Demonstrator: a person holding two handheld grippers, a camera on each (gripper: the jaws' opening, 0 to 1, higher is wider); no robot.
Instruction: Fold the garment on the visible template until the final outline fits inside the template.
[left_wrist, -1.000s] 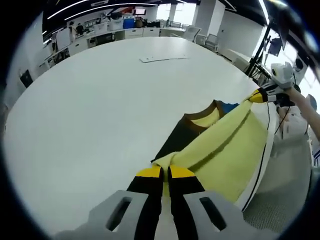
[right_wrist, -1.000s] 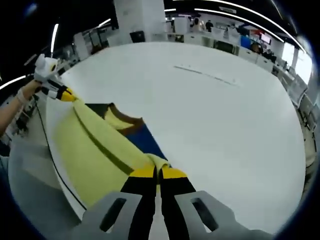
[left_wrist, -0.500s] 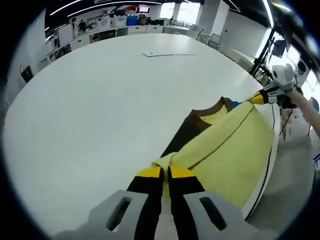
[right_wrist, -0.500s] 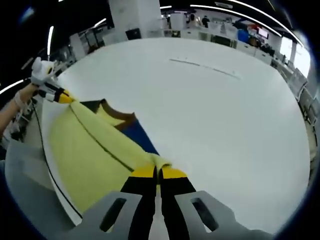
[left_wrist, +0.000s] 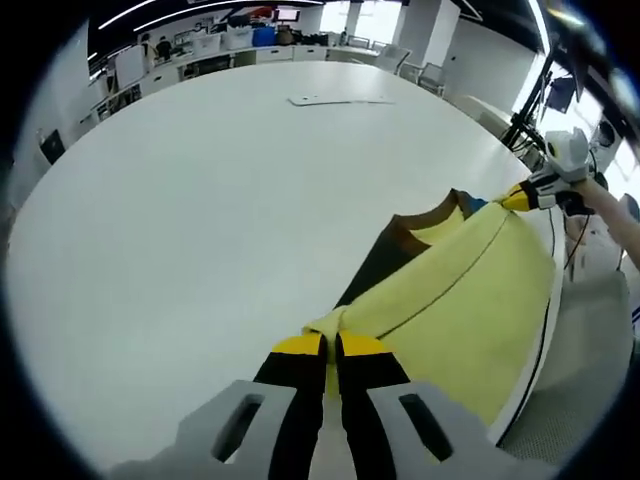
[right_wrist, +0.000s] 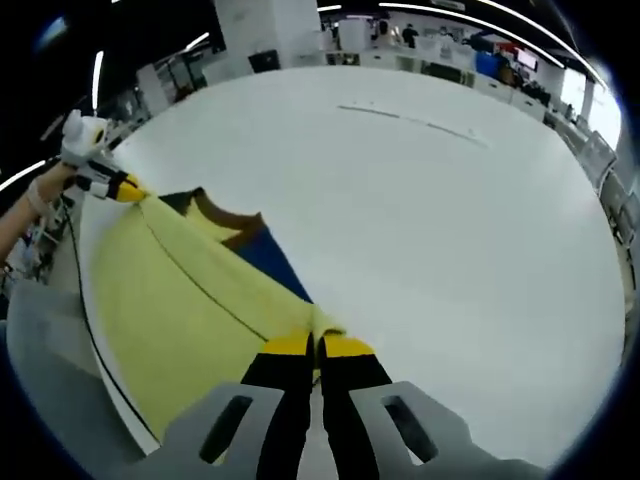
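Left claw (left_wrist: 331, 345) pinching yellow garment (left_wrist: 460, 300) corner; right claw (right_wrist: 317, 346) gripping opposite corner. Garment stretching taut between them, lying at white counter (left_wrist: 200, 200) edge, brown collar (left_wrist: 420, 215) resting on counter.

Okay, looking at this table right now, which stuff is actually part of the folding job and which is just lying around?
Part of the job:
- yellow garment with brown collar and dark blue panel, stretched over the white table's edge
- left tool, shut on one garment corner
- right tool, shut on the other corner
- large white table

Just lying about:
- flat pale strip far across the table
- office desks beyond
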